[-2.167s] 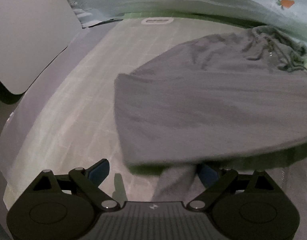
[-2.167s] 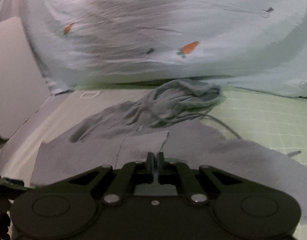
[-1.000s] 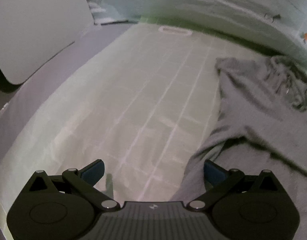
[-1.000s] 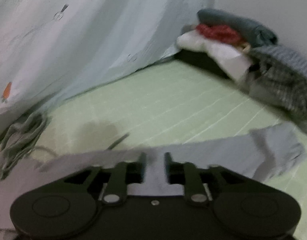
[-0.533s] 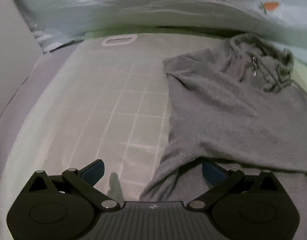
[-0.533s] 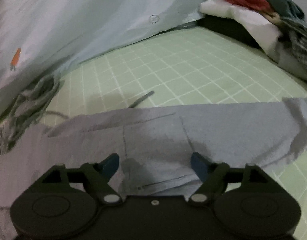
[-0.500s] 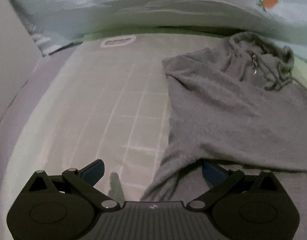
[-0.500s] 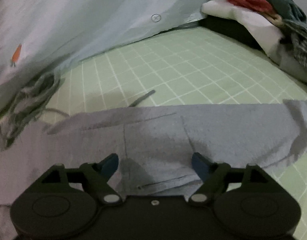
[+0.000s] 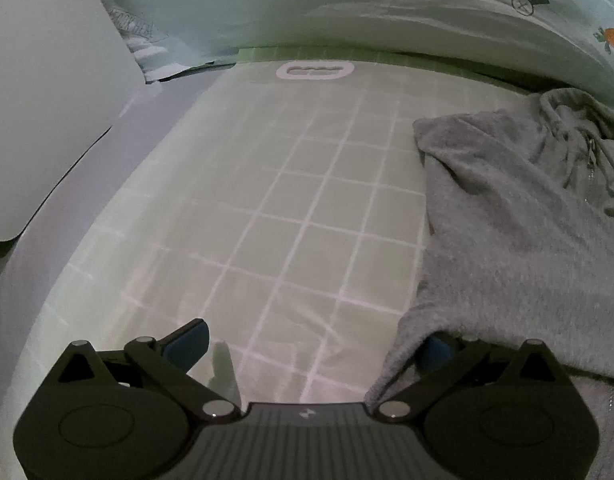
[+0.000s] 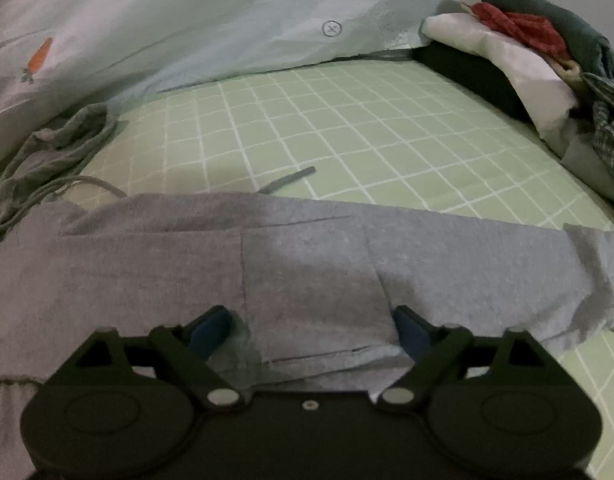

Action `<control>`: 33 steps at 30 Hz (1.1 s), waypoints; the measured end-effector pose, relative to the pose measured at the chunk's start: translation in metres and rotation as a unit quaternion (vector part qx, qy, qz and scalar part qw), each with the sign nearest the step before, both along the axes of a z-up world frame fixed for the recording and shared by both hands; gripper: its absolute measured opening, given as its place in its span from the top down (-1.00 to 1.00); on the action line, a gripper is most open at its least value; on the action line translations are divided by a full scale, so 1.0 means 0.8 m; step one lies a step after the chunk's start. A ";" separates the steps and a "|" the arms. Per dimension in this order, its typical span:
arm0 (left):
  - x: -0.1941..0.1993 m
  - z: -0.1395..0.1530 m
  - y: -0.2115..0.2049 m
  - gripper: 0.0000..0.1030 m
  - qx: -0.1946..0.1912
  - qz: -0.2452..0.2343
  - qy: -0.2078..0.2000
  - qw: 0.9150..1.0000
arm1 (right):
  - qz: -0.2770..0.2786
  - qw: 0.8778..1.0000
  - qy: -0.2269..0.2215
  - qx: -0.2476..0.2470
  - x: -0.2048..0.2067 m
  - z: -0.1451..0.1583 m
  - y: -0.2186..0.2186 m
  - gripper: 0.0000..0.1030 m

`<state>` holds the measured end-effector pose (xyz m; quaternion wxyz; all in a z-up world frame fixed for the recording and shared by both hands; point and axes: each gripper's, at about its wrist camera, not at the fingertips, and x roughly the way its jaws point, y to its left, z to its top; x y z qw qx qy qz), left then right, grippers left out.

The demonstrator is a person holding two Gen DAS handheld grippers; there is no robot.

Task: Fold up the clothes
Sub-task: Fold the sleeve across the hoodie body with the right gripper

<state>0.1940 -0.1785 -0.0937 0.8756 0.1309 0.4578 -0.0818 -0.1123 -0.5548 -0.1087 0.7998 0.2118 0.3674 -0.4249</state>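
My right gripper has just been opening and its jaws now stand wide, blue pads clear of the cloth, with the hoodie's kangaroo pocket lying flat between them, unheld. My left gripper is also spread wide, its left finger over bare sheet, its right finger tucked under the hoodie's folded edge; I see nothing pinched. The grey hoodie lies spread on the green checked bedsheet, hood and drawstrings bunched near the carrot-print duvet. A pile of clothes sits well apart at the far right.
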 end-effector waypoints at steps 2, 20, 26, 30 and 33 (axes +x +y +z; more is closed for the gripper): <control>0.002 -0.001 0.001 -1.00 -0.007 0.006 0.004 1.000 | 0.007 1.000 -0.003 -0.004 -0.002 0.002 0.003 -0.50; -0.008 -0.004 0.002 -1.00 -0.017 0.007 -0.016 1.000 | 0.031 0.999 -0.006 -0.030 0.006 0.022 0.026 0.76; -0.008 -0.004 0.006 -1.00 -0.027 0.012 -0.013 0.999 | 0.028 0.999 -0.036 -0.020 0.009 0.035 0.035 0.76; -0.009 -0.005 0.005 -1.00 -0.030 0.013 -0.015 0.999 | 0.043 0.997 -0.056 -0.021 0.021 0.047 0.043 0.77; -0.010 -0.005 0.004 -1.00 -0.027 0.013 -0.018 0.999 | 0.073 0.994 -0.072 -0.025 0.040 0.058 0.052 0.77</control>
